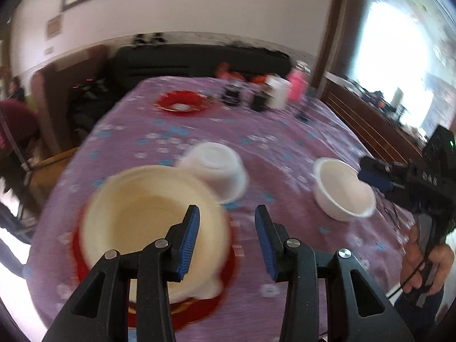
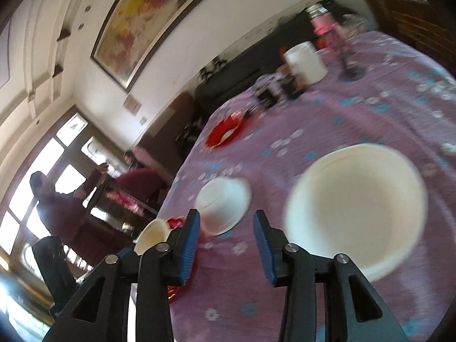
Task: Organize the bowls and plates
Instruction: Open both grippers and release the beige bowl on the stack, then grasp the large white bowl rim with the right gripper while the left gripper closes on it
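White plastic upright bowl (image 2: pixel 356 213) sits on the purple flowered tablecloth (image 2: pixel 356 108), just right of the right gripper (image 2: pixel 226 245); in the left wrist view the right gripper's blue fingertips (image 1: pixel 376 178) are at that bowl's far rim. Right hand is the nearer one for it. Both grippers released, nothing btwn the pads, incl. the left gripper (image 1: pixel 226 240).

White upside-down bowl (image 1: pixel 215 172) lies ahead, btwn the two tools, near the middle of the table. Cream bowl (image 1: pixel 151 222) rests on a red plate (image 1: pixel 199 305), just under and left of the left gripper.

Second red plate (image 1: pixel 182 102), jars and a pink bottle (image 1: pixel 297 85) stand well apart at the far edge. Nothing blocks the way to any bowl, I'd say.
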Action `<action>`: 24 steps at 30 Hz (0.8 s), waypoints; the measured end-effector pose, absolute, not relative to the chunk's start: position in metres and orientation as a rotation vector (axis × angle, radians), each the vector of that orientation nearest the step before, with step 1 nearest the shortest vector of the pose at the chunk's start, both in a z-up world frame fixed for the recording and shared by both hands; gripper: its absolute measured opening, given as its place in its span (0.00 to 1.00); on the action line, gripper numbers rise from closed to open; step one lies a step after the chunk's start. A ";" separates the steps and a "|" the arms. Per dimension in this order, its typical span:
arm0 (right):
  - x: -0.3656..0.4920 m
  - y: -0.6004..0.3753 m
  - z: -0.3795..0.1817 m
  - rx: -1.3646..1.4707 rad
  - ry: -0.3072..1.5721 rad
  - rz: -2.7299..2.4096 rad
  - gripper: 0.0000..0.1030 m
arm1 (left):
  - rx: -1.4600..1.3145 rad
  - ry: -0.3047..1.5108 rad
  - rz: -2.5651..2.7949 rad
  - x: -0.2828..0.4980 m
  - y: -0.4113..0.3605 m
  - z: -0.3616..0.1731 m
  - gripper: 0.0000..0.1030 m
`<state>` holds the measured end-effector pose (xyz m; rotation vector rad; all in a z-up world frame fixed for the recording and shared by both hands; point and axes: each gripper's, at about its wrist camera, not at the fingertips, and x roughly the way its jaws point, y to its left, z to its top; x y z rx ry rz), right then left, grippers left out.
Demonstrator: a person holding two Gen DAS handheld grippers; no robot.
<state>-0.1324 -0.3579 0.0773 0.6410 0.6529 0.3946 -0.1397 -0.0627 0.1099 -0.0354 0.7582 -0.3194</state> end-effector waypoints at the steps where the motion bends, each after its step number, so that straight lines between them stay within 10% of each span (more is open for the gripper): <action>1: -0.136 -0.369 0.076 0.651 0.646 0.372 0.42 | -0.028 0.769 -0.340 -0.139 -0.072 0.108 0.38; 24: -0.144 -0.482 0.017 0.777 0.654 0.105 0.26 | -0.098 0.944 -0.501 -0.061 -0.192 0.067 0.38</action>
